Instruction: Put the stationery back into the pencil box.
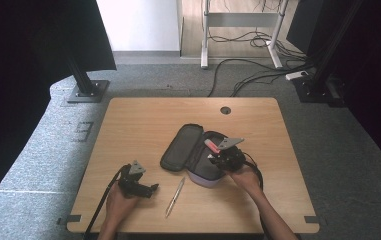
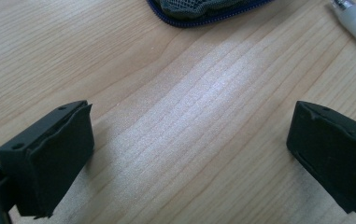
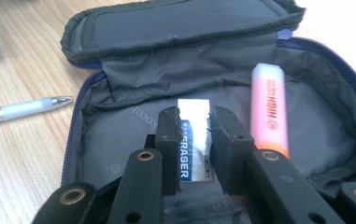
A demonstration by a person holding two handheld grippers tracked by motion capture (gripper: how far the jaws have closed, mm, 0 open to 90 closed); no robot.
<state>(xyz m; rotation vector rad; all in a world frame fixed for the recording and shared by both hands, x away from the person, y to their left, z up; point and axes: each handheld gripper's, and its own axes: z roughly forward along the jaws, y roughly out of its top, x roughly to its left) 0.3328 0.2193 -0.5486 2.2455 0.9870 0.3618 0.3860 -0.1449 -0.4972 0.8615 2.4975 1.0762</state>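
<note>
The right tongs [image 3: 194, 140] are reaching into the open dark grey fabric pencil case with a blue zip [image 3: 119, 98], their jaws drawn narrow and pinching a white rectangular eraser with a blue printed sleeve [image 3: 192, 135] between them. Just to the right of these tongs, a pink-and-orange highlighter marker [image 3: 269, 112] is lying inside the case, near but apart from the eraser. Off to their left, a silver-and-clear ballpoint pen [image 3: 24, 109] is resting on the light wooden tabletop [image 3: 17, 158] outside the case.

The left tongs [image 2: 189, 140] are hovering low over bare tabletop with their jaws spread wide, holding nothing. Ahead of them the edge of the case is showing, and the pen is lying ahead and to their right.
</note>
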